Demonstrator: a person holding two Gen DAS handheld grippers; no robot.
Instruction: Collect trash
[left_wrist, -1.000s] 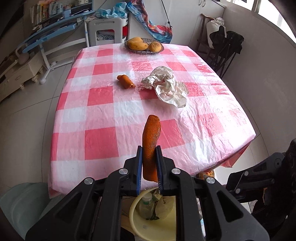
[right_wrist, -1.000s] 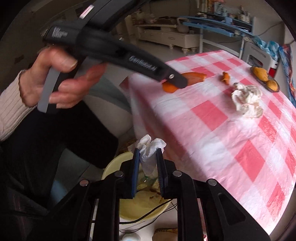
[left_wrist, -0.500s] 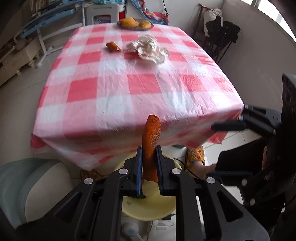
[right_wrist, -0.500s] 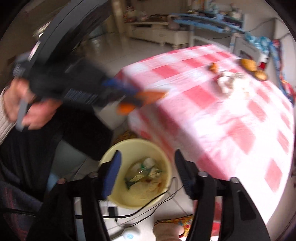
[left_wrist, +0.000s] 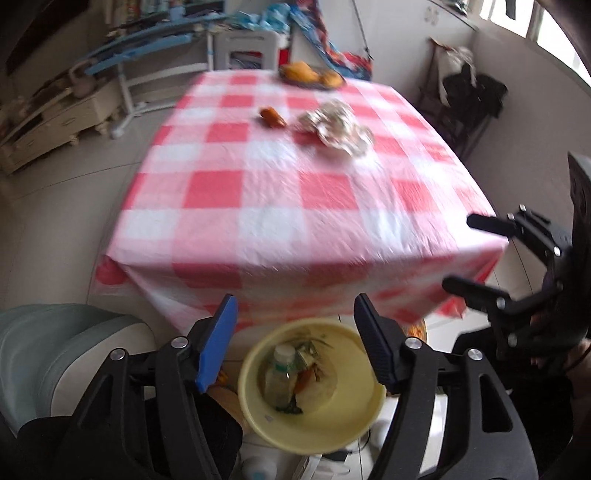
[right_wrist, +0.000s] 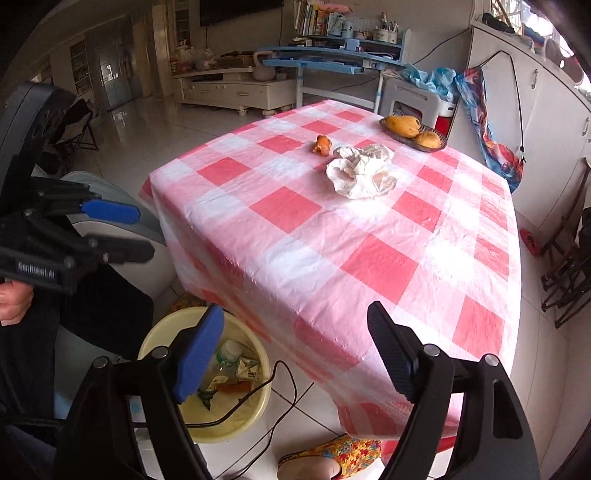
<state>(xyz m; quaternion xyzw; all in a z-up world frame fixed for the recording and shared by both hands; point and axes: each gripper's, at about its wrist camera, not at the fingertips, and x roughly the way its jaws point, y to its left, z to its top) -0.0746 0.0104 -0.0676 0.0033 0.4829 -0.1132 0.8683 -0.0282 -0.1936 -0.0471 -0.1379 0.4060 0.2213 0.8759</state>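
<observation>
My left gripper (left_wrist: 294, 299) hangs over the yellow basin (left_wrist: 369, 417) on the floor at the table's near edge; its jaws are opening with nothing between them. An orange peel (left_wrist: 303, 380) lies in the basin beside a plastic bottle (left_wrist: 280, 373). My right gripper (right_wrist: 295, 308) is also opening and empty, just right of the basin (right_wrist: 258, 410). On the checked tablecloth (right_wrist: 369, 266) lie a crumpled white wrapper (right_wrist: 362, 171) and a small orange peel (right_wrist: 322, 144). Each gripper shows in the other's view: the left gripper (right_wrist: 142, 232), the right gripper (left_wrist: 469, 254).
A basket of fruit (right_wrist: 413, 129) stands at the table's far end. A black cable (right_wrist: 280, 376) runs over the basin's rim. A foot in a flowered slipper (right_wrist: 332, 458) is beside the basin. A grey-green seat (left_wrist: 55, 339) sits to the left.
The left gripper opened and let the long orange peel fall into the basin. The right gripper dropped its white tissue, opened wider and swung toward the table.
</observation>
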